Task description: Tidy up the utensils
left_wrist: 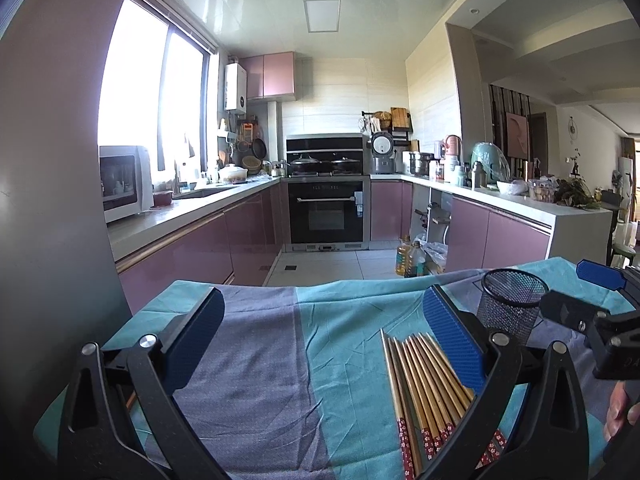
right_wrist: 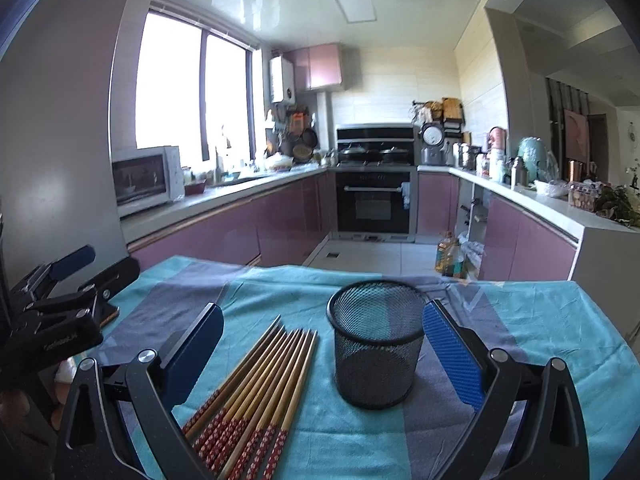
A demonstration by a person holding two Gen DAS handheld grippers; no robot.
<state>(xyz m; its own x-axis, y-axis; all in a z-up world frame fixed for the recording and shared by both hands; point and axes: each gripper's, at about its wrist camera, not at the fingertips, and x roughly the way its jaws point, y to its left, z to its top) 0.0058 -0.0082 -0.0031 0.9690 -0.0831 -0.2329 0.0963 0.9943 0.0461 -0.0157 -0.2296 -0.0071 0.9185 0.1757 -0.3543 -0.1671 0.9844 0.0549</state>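
Observation:
Several wooden chopsticks (right_wrist: 260, 392) with red flowered ends lie side by side on the teal and grey tablecloth (right_wrist: 540, 320). A black mesh cup (right_wrist: 376, 344) stands upright and empty just right of them. My right gripper (right_wrist: 322, 344) is open and empty, held above the cloth, with the chopsticks and the cup between its fingers. My left gripper (left_wrist: 322, 336) is open and empty to the left. The chopsticks (left_wrist: 424, 384) lie by its right finger and the cup (left_wrist: 512, 304) stands beyond it. Each gripper shows at the edge of the other's view.
The table's far edge drops to the kitchen floor, where oil bottles (right_wrist: 450, 254) stand. Purple cabinets and counters with a microwave (right_wrist: 146, 180), an oven (right_wrist: 374, 204) and appliances lie beyond.

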